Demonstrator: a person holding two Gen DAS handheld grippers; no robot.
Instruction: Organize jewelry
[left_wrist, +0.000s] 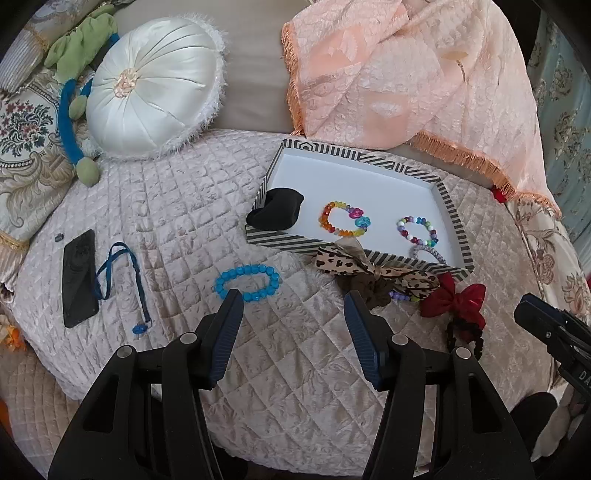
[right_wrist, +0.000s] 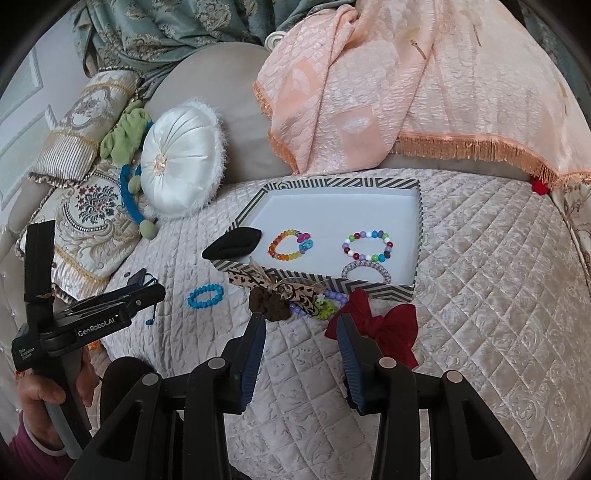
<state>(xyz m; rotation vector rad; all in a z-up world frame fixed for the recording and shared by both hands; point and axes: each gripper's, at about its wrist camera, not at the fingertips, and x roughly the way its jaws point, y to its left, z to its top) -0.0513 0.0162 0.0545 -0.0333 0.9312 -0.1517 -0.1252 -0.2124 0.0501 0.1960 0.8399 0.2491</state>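
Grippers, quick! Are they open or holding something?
Left gripper: open, holding nothing.
Right gripper: open, holding nothing.

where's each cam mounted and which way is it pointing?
Left wrist: on the left claw, looking down across the quilted bed at the blue bead bracelet; own open fingers show, right claw at right edge.
Right wrist: on the right claw, facing the striped tray; own fingers, left claw and a hand show.
Shared: tray, bracelets, red bow, white round cushion.
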